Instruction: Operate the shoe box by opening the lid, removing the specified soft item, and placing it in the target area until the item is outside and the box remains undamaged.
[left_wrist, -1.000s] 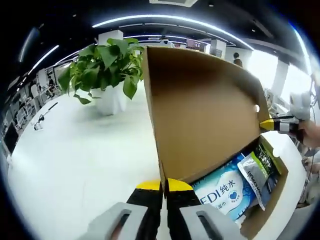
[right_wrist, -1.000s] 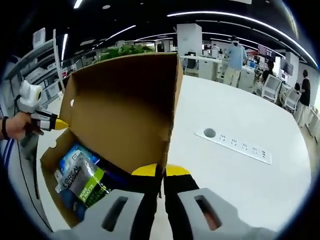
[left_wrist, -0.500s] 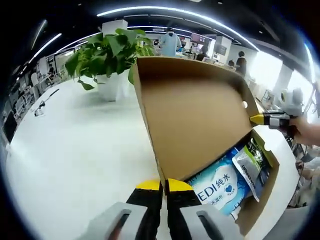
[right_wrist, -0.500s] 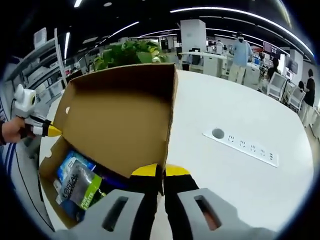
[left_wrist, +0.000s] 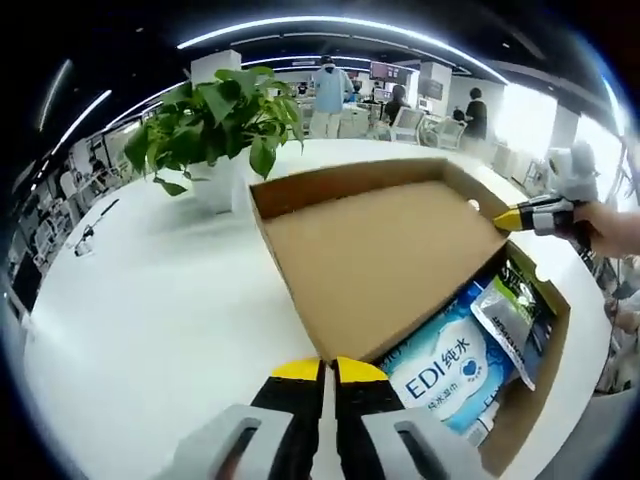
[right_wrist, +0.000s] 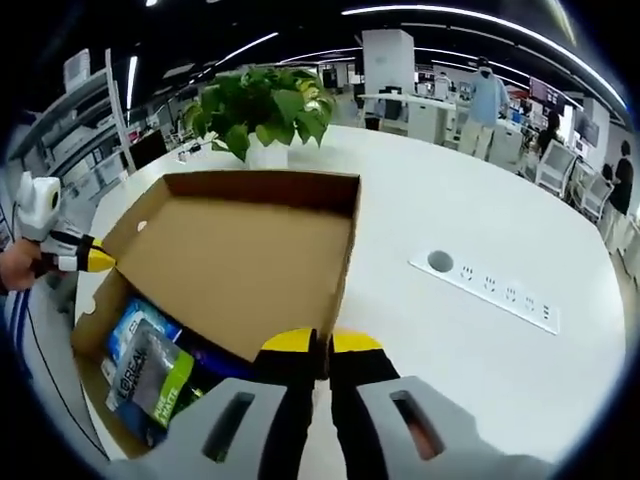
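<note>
A brown cardboard shoe box lies open on the white table, its lid folded far back and lying low. My left gripper is shut on the lid's near corner. My right gripper is shut on the lid's opposite corner; its yellow tip comes in from the right in the left gripper view. Inside the box lie a blue-and-white EDI wipes pack and a silver-green L'Oreal sachet. The right gripper view has the same sachet and the blue pack.
A potted green plant in a white pot stands on the table beyond the lid. A socket strip is set into the tabletop to the right of the box. A hand holds the right gripper. People and desks are far behind.
The lid has swung back from nearly upright to low and almost flat, with both grippers still on its corners. The plant now shows above the lid.
</note>
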